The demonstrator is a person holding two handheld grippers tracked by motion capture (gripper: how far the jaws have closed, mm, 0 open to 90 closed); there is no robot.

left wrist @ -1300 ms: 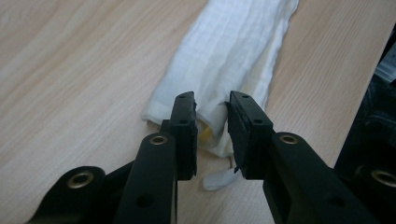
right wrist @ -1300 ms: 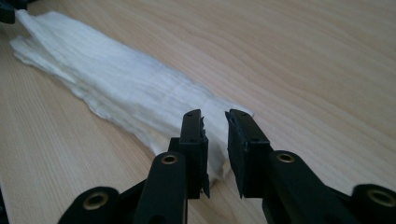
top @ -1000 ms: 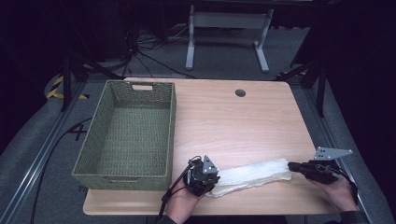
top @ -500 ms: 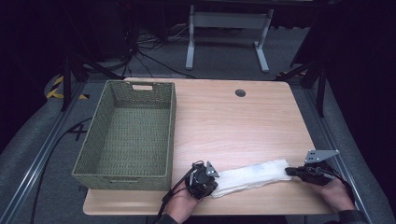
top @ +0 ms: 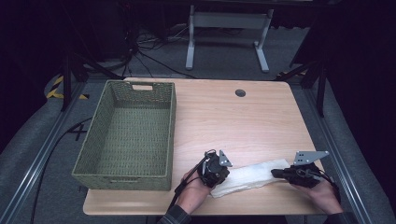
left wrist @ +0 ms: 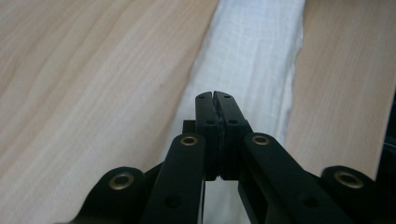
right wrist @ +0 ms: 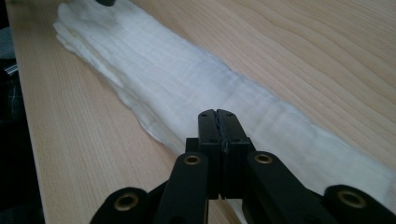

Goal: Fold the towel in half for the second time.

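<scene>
White folded cloth (top: 250, 176), unmarked, both grippers' jaws together over its ends.

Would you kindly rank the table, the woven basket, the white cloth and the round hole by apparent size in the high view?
1. Table
2. Woven basket
3. White cloth
4. Round hole

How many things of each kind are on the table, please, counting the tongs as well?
White cloth: 1
Green woven basket: 1
Tongs: 2, left and right
Total: 4
</scene>
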